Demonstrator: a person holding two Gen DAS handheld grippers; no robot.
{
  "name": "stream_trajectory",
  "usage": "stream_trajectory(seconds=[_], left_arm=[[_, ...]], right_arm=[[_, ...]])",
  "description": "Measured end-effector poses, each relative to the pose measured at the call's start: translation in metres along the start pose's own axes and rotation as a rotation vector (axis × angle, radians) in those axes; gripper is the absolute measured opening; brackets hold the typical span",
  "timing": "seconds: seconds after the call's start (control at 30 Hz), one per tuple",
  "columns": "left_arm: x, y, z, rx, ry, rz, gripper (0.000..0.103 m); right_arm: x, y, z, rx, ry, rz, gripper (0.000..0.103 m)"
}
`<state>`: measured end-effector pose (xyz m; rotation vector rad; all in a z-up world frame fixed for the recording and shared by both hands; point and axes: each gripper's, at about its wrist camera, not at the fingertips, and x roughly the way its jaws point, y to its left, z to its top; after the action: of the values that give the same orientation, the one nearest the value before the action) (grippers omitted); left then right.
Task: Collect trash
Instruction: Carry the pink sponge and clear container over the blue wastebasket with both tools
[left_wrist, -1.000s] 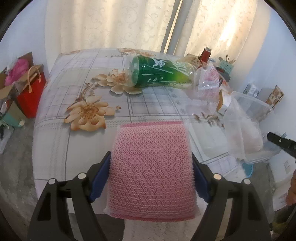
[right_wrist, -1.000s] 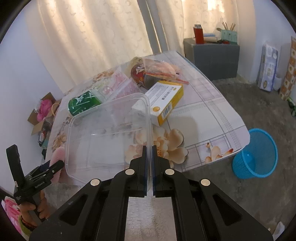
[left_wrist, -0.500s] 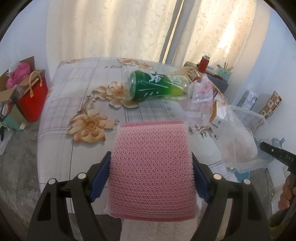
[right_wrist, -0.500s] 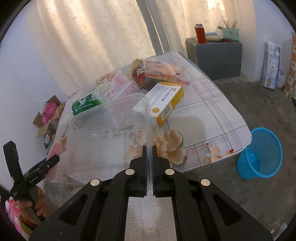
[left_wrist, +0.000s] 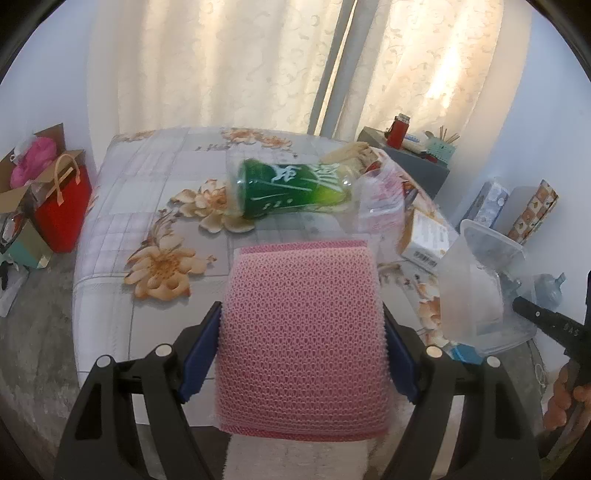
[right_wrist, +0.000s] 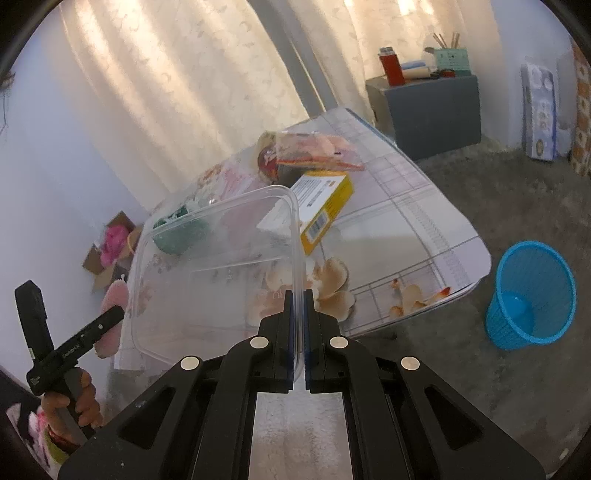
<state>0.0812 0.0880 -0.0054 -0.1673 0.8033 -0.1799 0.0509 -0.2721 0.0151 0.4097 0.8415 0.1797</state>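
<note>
- Up front in the left wrist view, the left gripper (left_wrist: 303, 332) is clenched on a pink mesh pad (left_wrist: 301, 336), its blue-lined fingers (left_wrist: 201, 354) pressing the pad's two sides; the pad is held off the worktop (left_wrist: 155, 184).
- Beyond the pad, a green bottle (left_wrist: 291, 188) lies on its side on the floral worktop, with a crumpled clear wrapper (left_wrist: 380, 201) touching its right end.
- Right of that bottle a white-and-yellow box (left_wrist: 428, 236) lies near the worktop edge, and further right a clear plastic tub (left_wrist: 480, 284) is held in the air by the other gripper's black body.
- Far left of the bottle, on the floor, stands a red bag (left_wrist: 61, 206).
- Next, in the right wrist view, the right gripper (right_wrist: 298, 299) is clamped on the rim of the clear plastic tub (right_wrist: 207, 273), which tilts up and to the left of the fingers.
- Behind the tub lies the yellow box (right_wrist: 321, 206), with a snack packet (right_wrist: 317, 151) beyond it and the green bottle (right_wrist: 177, 232) seen blurred through the tub's wall.
- Right of the tub, on the floor past the worktop (right_wrist: 417, 225) corner, stands a blue basket (right_wrist: 532, 295).
- Left of the tub, a hand (right_wrist: 70, 398) holds the other gripper's handle.
</note>
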Motion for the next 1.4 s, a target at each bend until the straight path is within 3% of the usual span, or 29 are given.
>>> stream_trajectory(seconds=[0.3,0.63,0.97,1.4], left_arm=[[-0.002,-0.046,0.025,0.086,-0.025,-0.049,0.077],[0.013,-0.121,0.059,0.209,-0.041,-0.161,0.077],[0.046,-0.210,0.072,0.291,0.001,-0.316,0.077],[0.095,-0.326,0.069,0.386,0.144,-0.468,0.077]], right_arm=[[-0.027,-0.036,0.005,0.059,-0.058,0.028,0.002],[-0.065,-0.095,0.002,0.177,-0.156,-0.030,0.002],[-0.110,-0.155,-0.009,0.284,-0.260,-0.183,0.002],[-0.150,-0.232,-0.048,0.435,-0.322,-0.431,0.002]])
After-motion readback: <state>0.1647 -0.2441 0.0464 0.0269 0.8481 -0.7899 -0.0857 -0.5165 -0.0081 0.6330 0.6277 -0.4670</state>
